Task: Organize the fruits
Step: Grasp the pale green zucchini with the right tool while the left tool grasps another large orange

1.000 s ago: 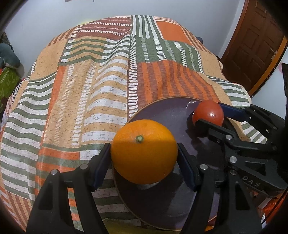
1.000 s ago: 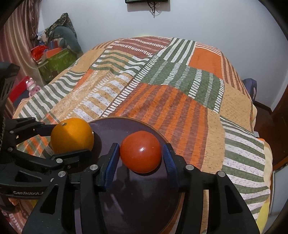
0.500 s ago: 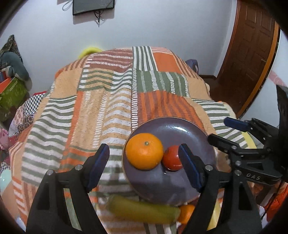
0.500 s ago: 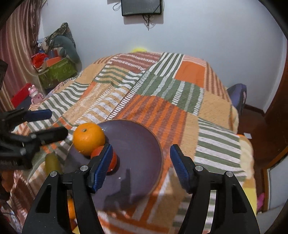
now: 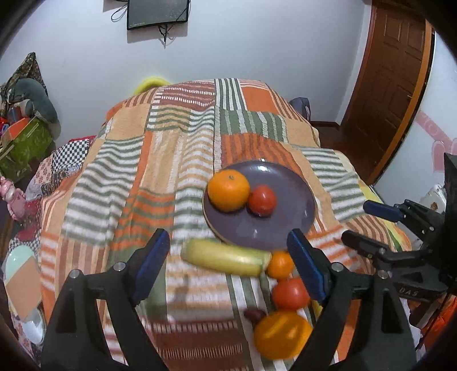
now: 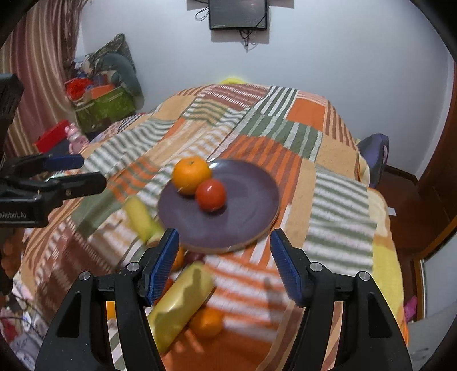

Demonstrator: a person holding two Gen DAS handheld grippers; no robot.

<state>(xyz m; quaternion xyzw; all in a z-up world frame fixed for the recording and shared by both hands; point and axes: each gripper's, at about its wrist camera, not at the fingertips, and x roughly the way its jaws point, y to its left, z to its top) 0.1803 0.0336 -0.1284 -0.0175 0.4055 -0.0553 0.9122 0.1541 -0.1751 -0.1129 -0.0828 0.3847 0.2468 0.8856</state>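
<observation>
A purple plate (image 5: 288, 222) (image 6: 251, 205) lies on the striped bedspread and holds an orange (image 5: 228, 189) (image 6: 192, 174) touching a red tomato (image 5: 262, 199) (image 6: 210, 194). My left gripper (image 5: 231, 265) is open and empty, above and in front of the plate. My right gripper (image 6: 224, 262) is open and empty, also in front of the plate. In front of the plate lie a yellow-green fruit (image 5: 225, 258) (image 6: 142, 219), a small orange (image 5: 280, 264), a second tomato (image 5: 290, 294), a large orange fruit (image 5: 282, 334) and another yellow-green fruit (image 6: 180, 302).
The bedspread (image 5: 142, 177) covers the bed. A wooden door (image 5: 391, 77) stands at the right. Boxes and toys (image 6: 100, 100) lie at the bed's left side. A screen (image 6: 238, 14) hangs on the far wall.
Both grippers let go of the orange and the tomato on the plate, opened, and pulled back and up. More fruit near the front came into view.
</observation>
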